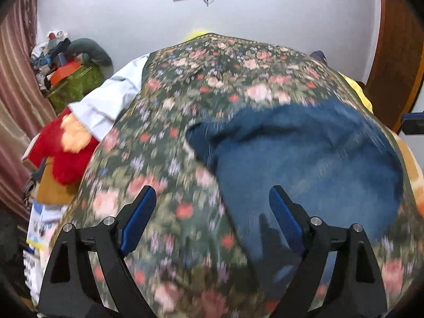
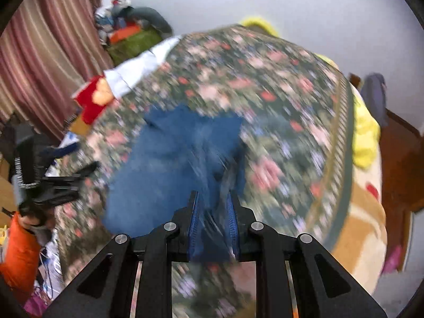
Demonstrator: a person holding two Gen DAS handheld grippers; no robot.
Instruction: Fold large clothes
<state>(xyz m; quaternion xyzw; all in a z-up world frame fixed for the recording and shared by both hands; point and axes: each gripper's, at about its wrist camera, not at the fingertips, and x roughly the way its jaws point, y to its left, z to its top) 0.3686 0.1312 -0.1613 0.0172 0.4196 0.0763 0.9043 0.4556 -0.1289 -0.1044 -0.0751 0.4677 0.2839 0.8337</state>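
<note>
Two grippers in view — right gripper [image 2: 213, 206] is pinched on blue jeans [image 2: 169, 164]; left gripper [image 1: 212, 206] is spread, empty. Denim is best lifted evenly over the floral bedspread [image 1: 185, 92] — the loose edge is gripped next.

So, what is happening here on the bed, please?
A person is folding blue jeans on a floral bedspread, with a claw in each hand. The right claw is shut on a fold of the jeans. The left claw is open above the bedspread and the jeans' edge, holding nothing. A white garment and a red plush toy lie at the bed's left edge. The pictures are blurred.
</note>
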